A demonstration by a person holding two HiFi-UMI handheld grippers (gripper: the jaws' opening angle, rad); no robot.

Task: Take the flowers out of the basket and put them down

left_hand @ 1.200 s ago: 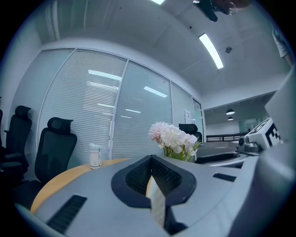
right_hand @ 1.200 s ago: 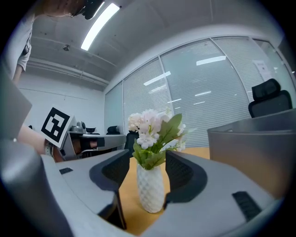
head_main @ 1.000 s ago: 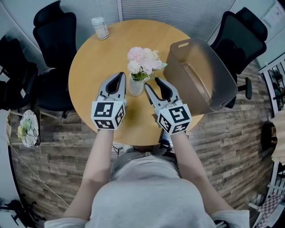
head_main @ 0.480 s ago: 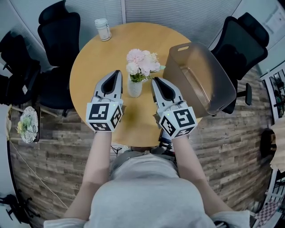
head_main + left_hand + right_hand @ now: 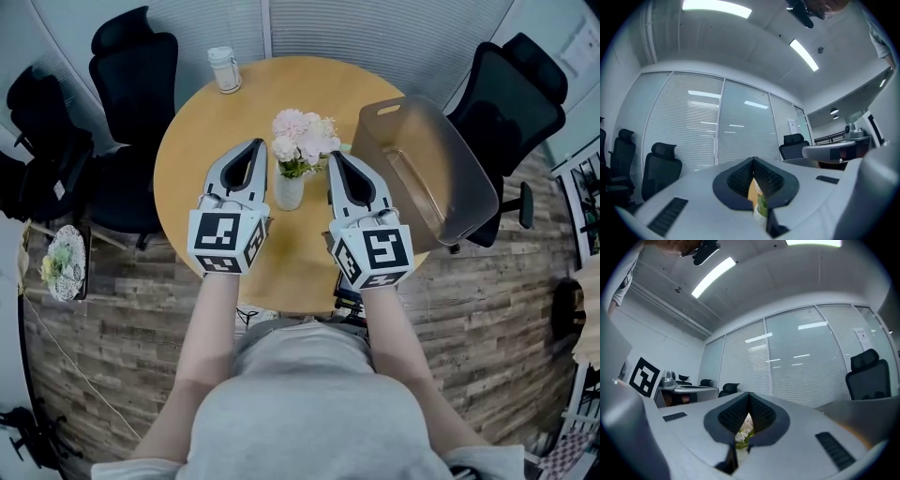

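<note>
While the flowers (image 5: 302, 136) stand in a small white vase (image 5: 290, 191) near the middle of the round table (image 5: 202, 141), the two grippers flank them without gripping anything. The left gripper (image 5: 257, 144) lies just left of the vase, its jaws pressed together with nothing between them; its own view (image 5: 753, 160) shows the tips meeting, with a slip of green leaf and wood seen below them. The right gripper (image 5: 335, 156) lies just right of the vase; its jaws have just been closing and now meet tip to tip, empty, and its own view (image 5: 749, 394) shows pale blossoms (image 5: 741, 432) through the small gap beneath the tips. The basket (image 5: 469, 178), grey and tilted, sits at the table's right edge, to the right of the flowers and apart from them, its opening turned up and leftward. A jar (image 5: 225, 70) stands at the far left rim of the table. Black chairs (image 5: 136, 56) surround the table.
</note>
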